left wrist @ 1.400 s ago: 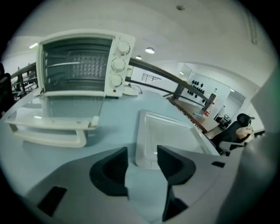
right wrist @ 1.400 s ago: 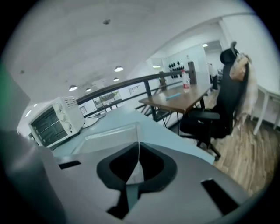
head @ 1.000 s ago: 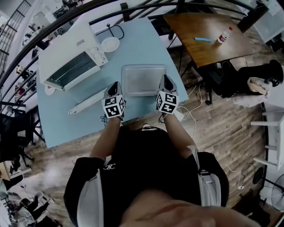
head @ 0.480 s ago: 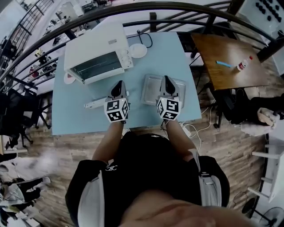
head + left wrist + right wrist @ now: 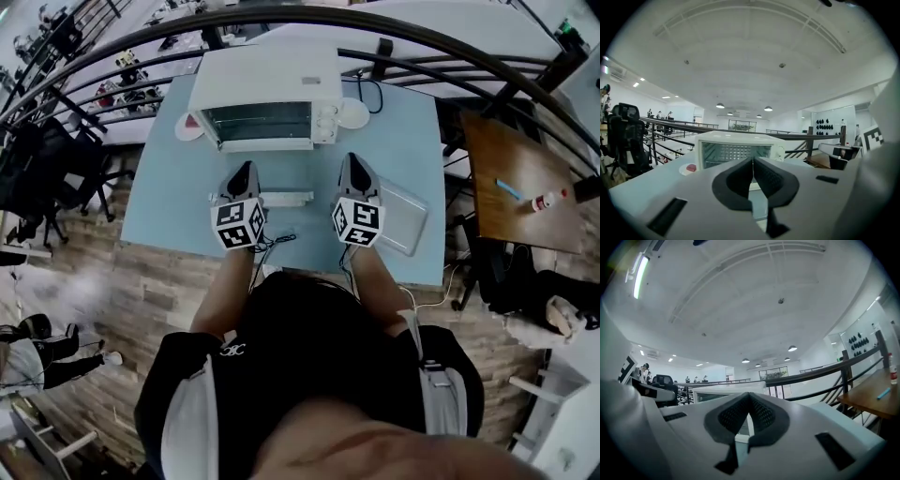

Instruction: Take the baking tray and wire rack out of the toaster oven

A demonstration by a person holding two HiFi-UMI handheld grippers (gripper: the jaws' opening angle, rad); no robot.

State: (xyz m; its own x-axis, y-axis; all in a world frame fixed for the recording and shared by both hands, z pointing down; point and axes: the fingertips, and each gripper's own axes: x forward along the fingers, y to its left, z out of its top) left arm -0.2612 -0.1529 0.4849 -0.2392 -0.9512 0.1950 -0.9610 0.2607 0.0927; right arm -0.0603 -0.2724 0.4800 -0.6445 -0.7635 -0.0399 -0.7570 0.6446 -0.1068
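Note:
The white toaster oven stands at the back of the pale blue table, its glass front facing me. The metal baking tray lies flat on the table at the right, partly behind my right gripper. My left gripper and right gripper hover side by side in front of the oven, both shut and empty. The left gripper view looks over shut jaws at the oven. In the right gripper view the oven shows behind the shut jaws. I cannot make out the wire rack.
A slim white bar lies on the table between the grippers. A white plate sits right of the oven, a small dish with something red to its left. A railing runs behind the table. A brown table stands to the right.
Both grippers have left the tray's sides, risen and swung left toward the oven. The tray, formerly between them, now lies right of the right gripper.

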